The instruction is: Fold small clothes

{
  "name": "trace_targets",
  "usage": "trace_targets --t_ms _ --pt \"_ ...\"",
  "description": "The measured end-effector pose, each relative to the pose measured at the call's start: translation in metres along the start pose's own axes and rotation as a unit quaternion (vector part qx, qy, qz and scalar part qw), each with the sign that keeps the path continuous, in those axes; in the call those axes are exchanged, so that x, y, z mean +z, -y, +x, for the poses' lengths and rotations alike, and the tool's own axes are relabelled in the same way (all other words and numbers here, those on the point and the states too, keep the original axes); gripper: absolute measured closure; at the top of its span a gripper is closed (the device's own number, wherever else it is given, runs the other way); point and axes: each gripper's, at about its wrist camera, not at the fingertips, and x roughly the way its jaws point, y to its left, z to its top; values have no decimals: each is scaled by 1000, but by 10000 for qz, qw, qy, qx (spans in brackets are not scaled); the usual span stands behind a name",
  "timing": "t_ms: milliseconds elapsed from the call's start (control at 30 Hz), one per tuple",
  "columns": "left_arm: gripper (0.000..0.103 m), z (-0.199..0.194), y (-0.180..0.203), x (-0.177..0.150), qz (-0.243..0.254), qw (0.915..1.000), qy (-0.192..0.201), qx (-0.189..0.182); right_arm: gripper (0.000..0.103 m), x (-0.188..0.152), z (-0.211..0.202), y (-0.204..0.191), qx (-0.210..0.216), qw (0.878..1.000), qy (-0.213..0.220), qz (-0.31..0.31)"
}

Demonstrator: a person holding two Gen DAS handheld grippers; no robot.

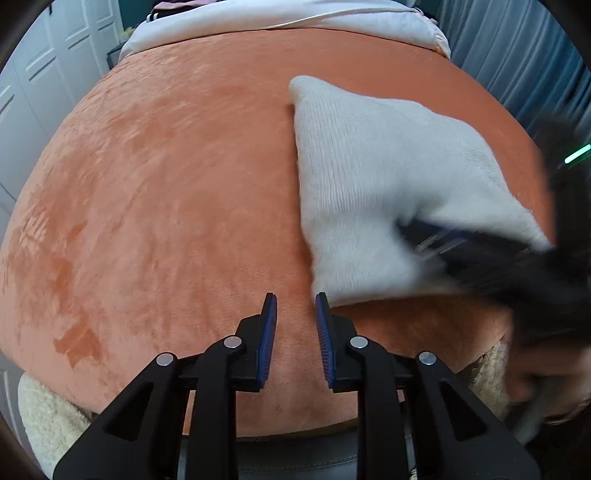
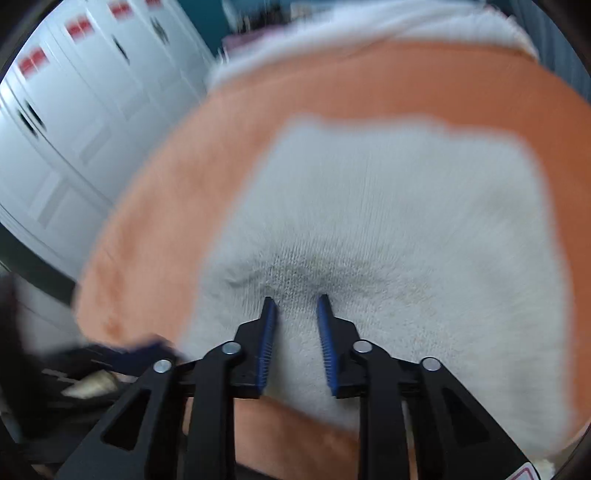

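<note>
A small white knit garment [image 1: 373, 192] lies flat on the orange velvet cushion [image 1: 166, 192], right of centre. My left gripper [image 1: 295, 295] is open and empty, over bare cushion just left of the garment's near corner. My right gripper [image 1: 417, 236] comes in blurred from the right and rests over the garment's near part. In the right wrist view the right gripper [image 2: 295, 297] is open with its fingertips over the white garment [image 2: 399, 206], nothing between them; the view is motion blurred.
White bedding [image 1: 280, 26] lies along the far edge of the cushion. White panelled cupboard doors [image 2: 74, 122] stand to the left. A cream fleece cover [image 1: 44, 424] hangs at the near edge. A curtain [image 1: 517, 48] hangs at the far right.
</note>
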Motion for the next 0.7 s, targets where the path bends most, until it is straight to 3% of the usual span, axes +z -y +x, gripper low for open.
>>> trace_targets --t_ms 67,167,233,300,333,367,433,500,533,600,633,700 --pt "82 -6 -4 2 -12 10000 67 51 87 2 -27 -9 -35 9998 174 -9" --pt "79 -16 -10 11 -120 9996 256 52 89 2 -80 -4 133 9959 839 316" --pt "79 -19 -6 23 -173 9991 384 -51 89 -1 -91 16 -359 9926 1029 535" --pt "78 -19 5 36 -150 9985 507 -121 89 -6 -69 44 -1082 9884 738 771" --pt "77 -17 12 42 -110 9981 583 -147 94 -9 -49 58 -1247 9877 454 827" --pt "76 -13 19 47 -62 9981 604 -127 95 -12 -35 69 -1023 9900 383 895" --pt "76 -3 32 53 38 9985 541 -100 96 -3 -51 71 -684 9906 488 1082" --pt "76 5 40 58 60 9988 472 -90 94 9 -87 71 -423 9848 1076 1292" --pt "76 9 44 61 66 9990 440 -79 88 14 -100 72 -378 9812 1334 1341" --pt "73 15 47 66 76 9990 451 -19 65 27 -105 85 -562 9751 1566 1465" --pt "72 20 50 69 89 9989 449 65 49 32 -96 98 -691 9747 1526 1479" --pt "71 28 54 76 108 9987 463 194 51 42 -56 121 -892 9802 946 1491"
